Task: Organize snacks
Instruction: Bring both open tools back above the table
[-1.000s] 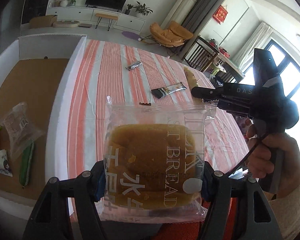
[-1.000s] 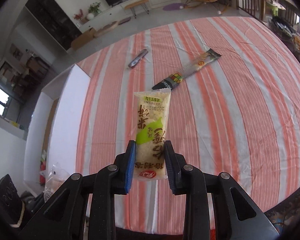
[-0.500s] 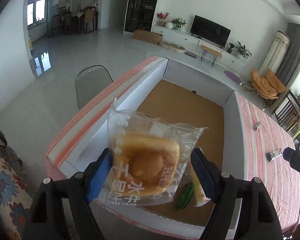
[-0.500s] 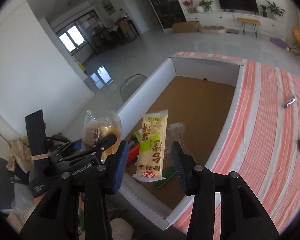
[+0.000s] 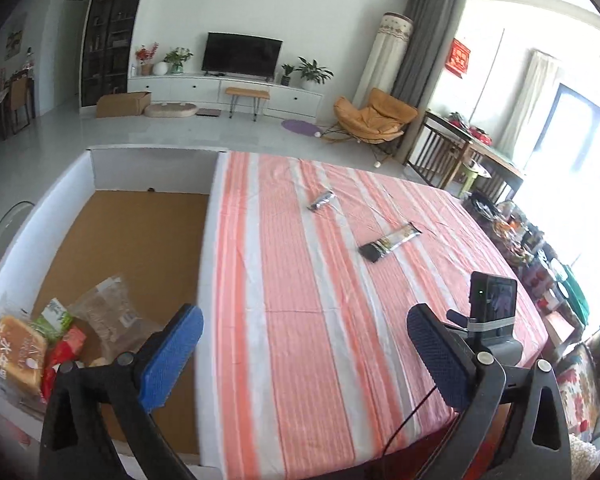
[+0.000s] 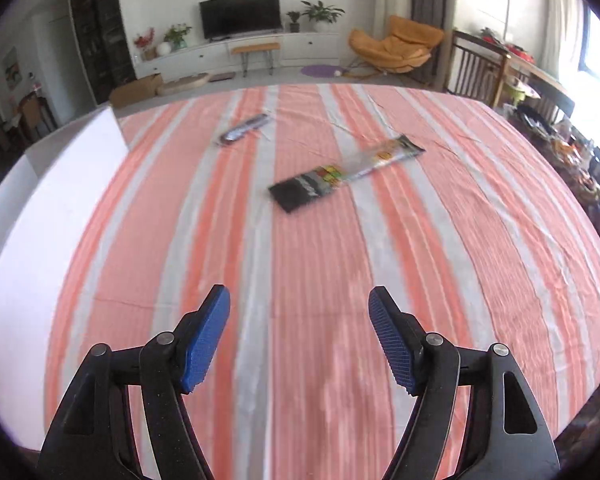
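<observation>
Snacks, two lots.

Lot one, left wrist view, lower left of frame: a cluster in the near corner of the white-walled box [image 5: 214,216], on its brown cardboard floor.
- Bread packet [image 5: 15,354], clear wrap with white lettering, at the far left against the box wall.
- Green-and-white packet [image 5: 54,318], just right of the bread and touching it.
- Red packet [image 5: 62,354], below the green one and partly under it.
- Clear bag of pale contents [image 5: 110,318], right of these, overlapping them.

Lot two, on the pink-and-grey striped tablecloth [image 5: 320,320], right of the box.
- Small silver packet [image 5: 321,200], upper centre of the left view, well apart from the box; in the right wrist view it lies upper left of centre [image 6: 244,130].
- Long bar packet [image 5: 390,241], black at its near end and pale at its far end, right of centre in the left view, lying diagonally; in the right view it sits centre frame [image 6: 346,172], to the right of the silver one and apart from it.

Tools.
- Left gripper [image 5: 304,354], bottom of its own frame: jaws spread wide, blue pads bare, one finger over the box edge and the other over the cloth.
- Right gripper [image 6: 300,334], bottom of its own frame: jaws apart, nothing between the pads, above the cloth. Its rear body with a small screen shows at lower right of the left view.
</observation>
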